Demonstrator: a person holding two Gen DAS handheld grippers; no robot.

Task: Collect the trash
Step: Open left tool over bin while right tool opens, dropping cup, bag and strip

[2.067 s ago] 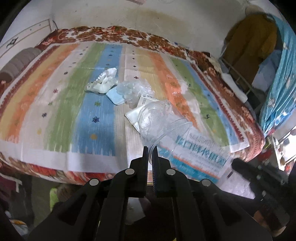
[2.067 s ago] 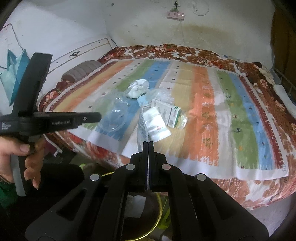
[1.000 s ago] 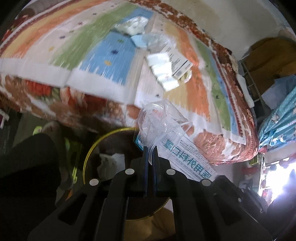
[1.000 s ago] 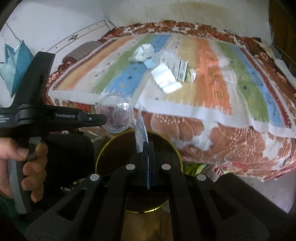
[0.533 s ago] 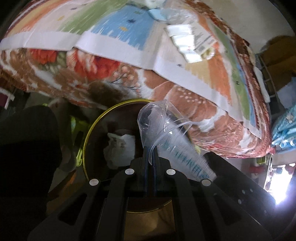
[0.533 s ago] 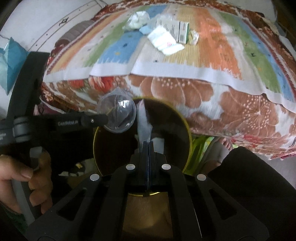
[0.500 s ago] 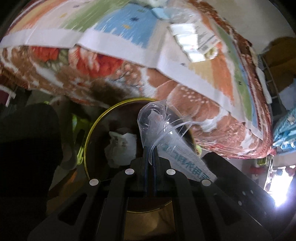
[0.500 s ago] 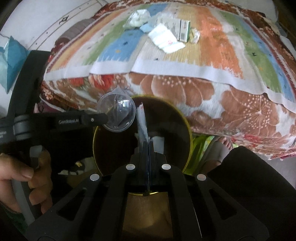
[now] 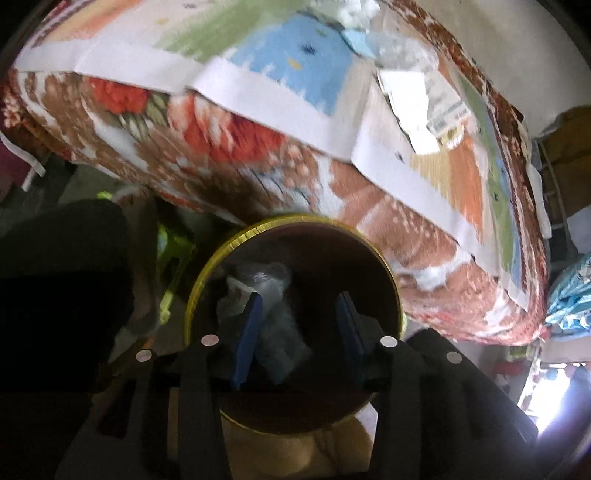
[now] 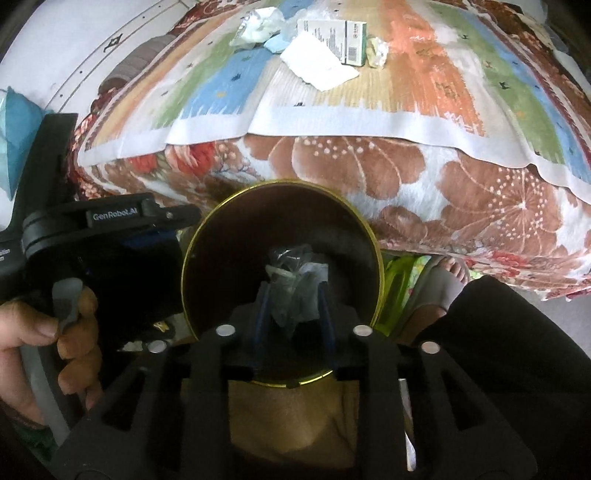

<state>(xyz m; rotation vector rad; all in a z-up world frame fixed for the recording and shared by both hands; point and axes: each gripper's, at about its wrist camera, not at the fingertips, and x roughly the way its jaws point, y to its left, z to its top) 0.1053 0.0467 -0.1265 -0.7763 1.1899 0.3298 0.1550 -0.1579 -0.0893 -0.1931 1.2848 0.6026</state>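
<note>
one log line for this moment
phase: drop into bin | left gripper: jaws just opened, empty | right gripper: jaws just opened, empty | clear plastic trash: in bin | leftover trash: on bed

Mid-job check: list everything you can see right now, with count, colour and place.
bin: one, dark with gold rim, on floor beside bed
plastic trash: clear crumpled heap, inside bin
bed cover: one, striped, on bed
white packet: one, on cover
printed box: one, white-green, behind packet
crumpled wrappers: whitish, far side of cover
foot: one, in grey sandal, right of bin
left gripper: black, open over bin
right gripper: black, open over bin
</note>
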